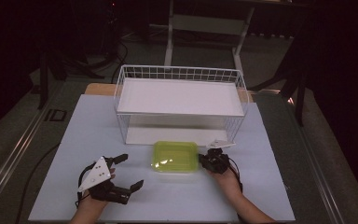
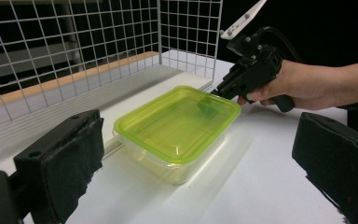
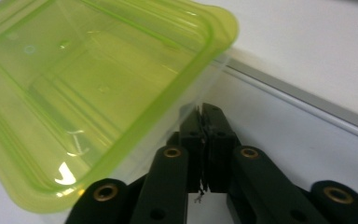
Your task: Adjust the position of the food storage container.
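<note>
the food container [image 1: 175,157] sits on the table [image 1: 74,140] right in front of the white wire rack [image 1: 182,95], long axis running left to right in the high view, lid up. it's a rounded rectangle: clear plastic tub, glossy see-through lime-green lid with a raised rim. the right hand-held gripper [image 1: 208,160] has its black jaws pressed together, tips right at the container's right end, under the lid's edge. the left hand-held gripper [image 1: 131,174] rests well apart, padded jaws spread wide.
</note>
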Action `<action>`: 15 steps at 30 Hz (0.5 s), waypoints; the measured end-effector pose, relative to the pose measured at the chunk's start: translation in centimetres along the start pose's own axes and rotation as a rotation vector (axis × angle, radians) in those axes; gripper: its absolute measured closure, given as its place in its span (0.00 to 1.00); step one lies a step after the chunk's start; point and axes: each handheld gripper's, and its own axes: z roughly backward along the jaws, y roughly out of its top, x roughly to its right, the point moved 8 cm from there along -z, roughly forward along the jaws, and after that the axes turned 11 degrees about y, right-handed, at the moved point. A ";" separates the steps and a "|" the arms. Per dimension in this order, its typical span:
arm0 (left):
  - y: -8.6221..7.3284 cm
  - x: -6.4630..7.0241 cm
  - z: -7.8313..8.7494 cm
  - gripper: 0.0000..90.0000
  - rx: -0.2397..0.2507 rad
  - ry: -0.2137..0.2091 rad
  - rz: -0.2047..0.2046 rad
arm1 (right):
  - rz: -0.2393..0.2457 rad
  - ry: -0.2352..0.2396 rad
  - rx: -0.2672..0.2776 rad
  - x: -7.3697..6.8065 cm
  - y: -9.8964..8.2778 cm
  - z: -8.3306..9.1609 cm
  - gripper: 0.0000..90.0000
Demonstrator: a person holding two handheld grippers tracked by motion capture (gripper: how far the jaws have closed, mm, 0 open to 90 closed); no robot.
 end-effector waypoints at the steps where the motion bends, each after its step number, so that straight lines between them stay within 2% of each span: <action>1: 0.0 0.0 0.0 0.03 -0.001 0.000 0.001 | 0.002 -0.001 0.004 0.1 0.0 0.2 0.97; 6: -0.1 0.1 -0.1 0.03 -0.006 0.001 0.003 | 0.041 -0.032 0.008 0.2 0.0 1.7 0.96; 9: -0.1 0.1 -0.2 0.03 -0.007 0.000 0.004 | 0.030 -0.050 0.024 0.5 -0.1 3.0 0.93; 13: -0.3 0.1 -0.4 0.03 -0.018 -0.002 0.012 | 0.048 -0.029 0.052 -0.2 -0.1 4.6 0.78; 15: -0.5 0.1 -0.6 0.03 -0.026 -0.002 0.023 | 0.059 -0.008 0.064 -1.0 -0.1 5.2 0.67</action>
